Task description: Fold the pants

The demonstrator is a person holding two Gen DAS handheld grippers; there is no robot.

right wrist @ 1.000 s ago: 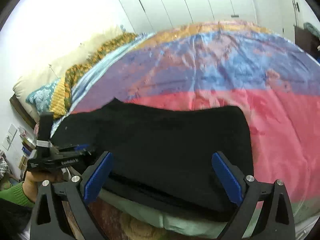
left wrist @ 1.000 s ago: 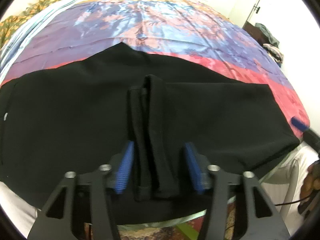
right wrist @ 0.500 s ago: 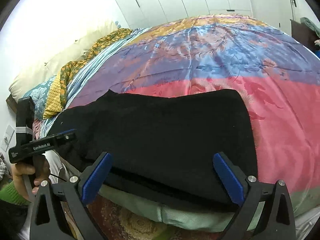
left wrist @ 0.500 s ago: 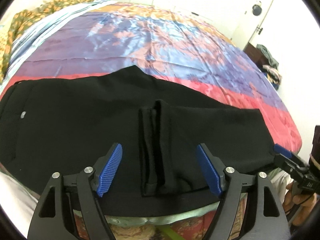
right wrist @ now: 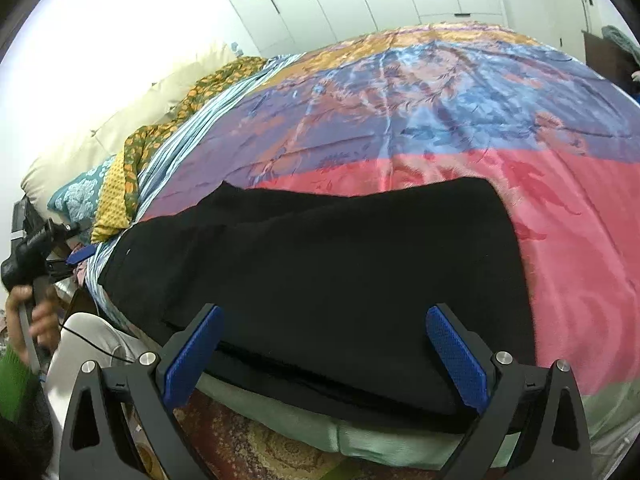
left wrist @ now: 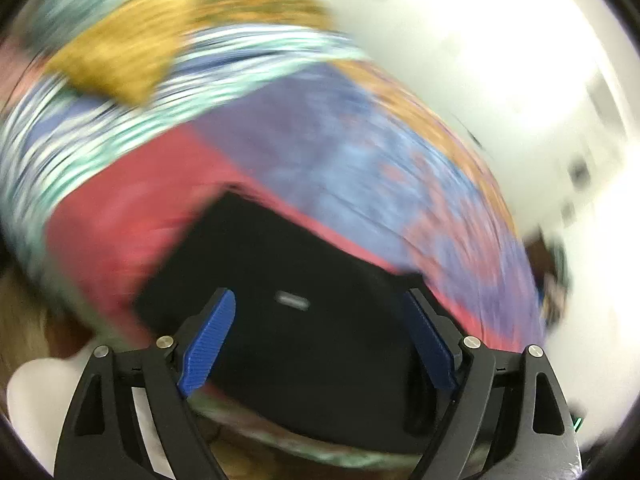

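Black pants [right wrist: 328, 280] lie folded on a bed, both grippers open and empty.

The pants rest flat along the near edge of the bedspread [right wrist: 460, 112], over its pink band, their near edge by the pale green sheet [right wrist: 280, 420]. The right gripper [right wrist: 326, 354] sits at the near edge, jaws wide, blue pads either side of the pants' near hem, gripping nothing. The left gripper [left wrist: 320, 340] also has its jaws wide with nothing between them; its view is badly blurred, showing a corner of the pants [left wrist: 304, 288] with a small pale mark. From the right wrist view the left gripper [right wrist: 48, 236] is at the far left, off the pants, near the pillows [right wrist: 120, 132].
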